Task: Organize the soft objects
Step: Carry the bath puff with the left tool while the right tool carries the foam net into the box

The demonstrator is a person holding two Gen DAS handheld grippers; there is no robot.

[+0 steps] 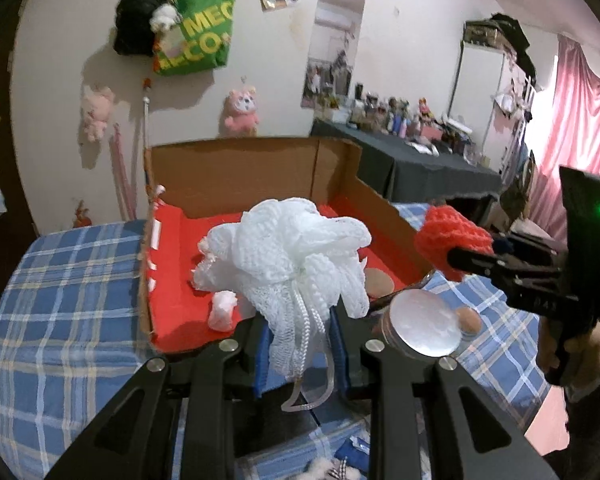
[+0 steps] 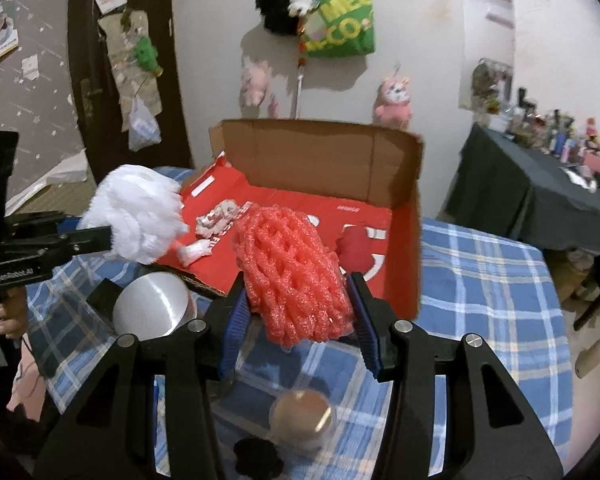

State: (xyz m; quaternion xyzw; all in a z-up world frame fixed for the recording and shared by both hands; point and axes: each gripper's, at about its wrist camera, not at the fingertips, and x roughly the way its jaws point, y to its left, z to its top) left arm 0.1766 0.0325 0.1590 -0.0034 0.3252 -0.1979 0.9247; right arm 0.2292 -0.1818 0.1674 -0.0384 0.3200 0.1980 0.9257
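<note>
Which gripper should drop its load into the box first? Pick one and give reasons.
Right, narrowly. The right gripper holds the red foam net at the box's open front edge; the left gripper's white bath pouf looks similarly near.

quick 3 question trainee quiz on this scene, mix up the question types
1. True or false: the left tongs are shut on the white mesh sponge.
2. Multiple choice: what do the right tongs hold? A) a pink plush toy B) the red foam net C) a round silver lid
3. Short answer: what colour is the inside floor of the open cardboard box on the checked cloth?

Key: 1 true; 2 B; 3 red
</note>
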